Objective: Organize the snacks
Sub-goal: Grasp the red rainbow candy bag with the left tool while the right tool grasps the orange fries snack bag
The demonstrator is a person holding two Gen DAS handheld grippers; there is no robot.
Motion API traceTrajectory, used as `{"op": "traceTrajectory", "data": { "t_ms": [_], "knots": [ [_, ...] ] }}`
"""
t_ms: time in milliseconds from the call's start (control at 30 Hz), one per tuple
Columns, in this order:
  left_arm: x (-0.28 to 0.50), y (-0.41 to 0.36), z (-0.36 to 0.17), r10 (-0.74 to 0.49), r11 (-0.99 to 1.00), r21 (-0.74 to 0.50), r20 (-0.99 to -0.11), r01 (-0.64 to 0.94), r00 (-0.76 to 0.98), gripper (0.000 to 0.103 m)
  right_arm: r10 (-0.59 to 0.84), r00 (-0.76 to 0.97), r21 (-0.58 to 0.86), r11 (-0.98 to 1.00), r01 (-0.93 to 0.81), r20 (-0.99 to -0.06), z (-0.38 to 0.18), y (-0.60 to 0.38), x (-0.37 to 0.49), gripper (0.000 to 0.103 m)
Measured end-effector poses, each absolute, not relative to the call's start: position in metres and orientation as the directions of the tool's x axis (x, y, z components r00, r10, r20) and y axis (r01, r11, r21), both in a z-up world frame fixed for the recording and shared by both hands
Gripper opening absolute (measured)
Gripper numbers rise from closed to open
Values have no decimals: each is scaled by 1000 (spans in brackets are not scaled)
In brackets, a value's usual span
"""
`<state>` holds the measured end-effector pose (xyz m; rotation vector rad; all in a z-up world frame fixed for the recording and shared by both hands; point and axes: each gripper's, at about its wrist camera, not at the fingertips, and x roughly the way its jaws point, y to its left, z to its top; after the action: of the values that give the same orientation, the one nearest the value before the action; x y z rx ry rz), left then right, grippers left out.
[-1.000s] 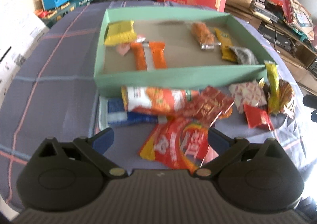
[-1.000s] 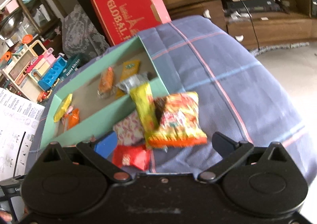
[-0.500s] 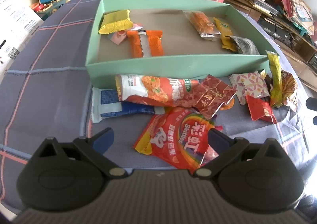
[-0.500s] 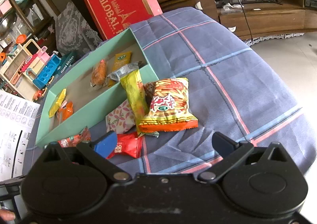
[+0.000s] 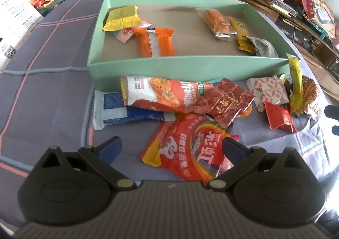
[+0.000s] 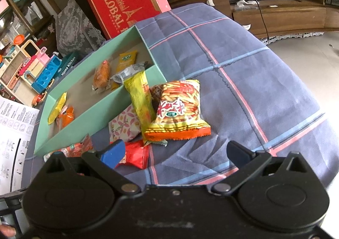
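1. The left gripper hung with fingers spread, empty; the red candy bag lay flat on the table between them, lower centre of frame.
2. The right gripper, also spread and empty, had the fries packet just ahead, its long axis running up-frame.

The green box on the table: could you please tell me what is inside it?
The green box holds a yellow packet, an orange wafer pack, a clear-wrapped pastry, and other small packets. Its near wall hides the floor strip behind it.
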<state>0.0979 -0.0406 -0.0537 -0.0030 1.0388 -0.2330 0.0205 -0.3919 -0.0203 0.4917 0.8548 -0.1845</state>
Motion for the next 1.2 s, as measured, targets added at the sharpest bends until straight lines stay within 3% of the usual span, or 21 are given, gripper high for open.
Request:
{"op": "traceTrajectory", "data": {
  "t_ms": [467, 567, 667, 800, 900, 967, 1100, 1167, 1200],
  "knots": [
    [104, -45, -68, -187, 974, -101, -863, 204, 469, 103, -12, 663, 350, 842, 411, -748, -28, -416, 75, 102],
    [104, -48, -68, -189, 972, -95, -860, 215, 474, 103, -6, 649, 361, 827, 430, -760, -40, -419, 84, 85],
    [105, -51, -68, -195, 970, -95, -854, 226, 482, 103, 16, 639, 369, 828, 423, -769, -50, -416, 88, 58],
    [104, -57, -69, -213, 963, -97, -847, 253, 487, 101, 14, 639, 339, 857, 389, -769, -51, -404, 84, 45],
    [102, -62, -66, -243, 951, -107, -838, 290, 489, 86, 19, 641, 335, 864, 375, -767, -49, -397, 74, 43],
    [100, -65, -64, -269, 941, -120, -833, 315, 484, 69, 26, 640, 334, 869, 366, -768, -49, -394, 66, 42],
    [95, -69, -61, -293, 930, -130, -828, 345, 478, 54, 49, 631, 341, 872, 352, -774, -48, -387, 53, 42],
    [91, -72, -58, -291, 926, -115, -823, 358, 489, 36, 56, 624, 341, 874, 348, -780, -48, -384, 48, 42],
    [89, -72, -57, -299, 923, -119, -820, 366, 488, 33, 58, 621, 340, 875, 346, -782, -48, -382, 46, 42]
  ]
}}
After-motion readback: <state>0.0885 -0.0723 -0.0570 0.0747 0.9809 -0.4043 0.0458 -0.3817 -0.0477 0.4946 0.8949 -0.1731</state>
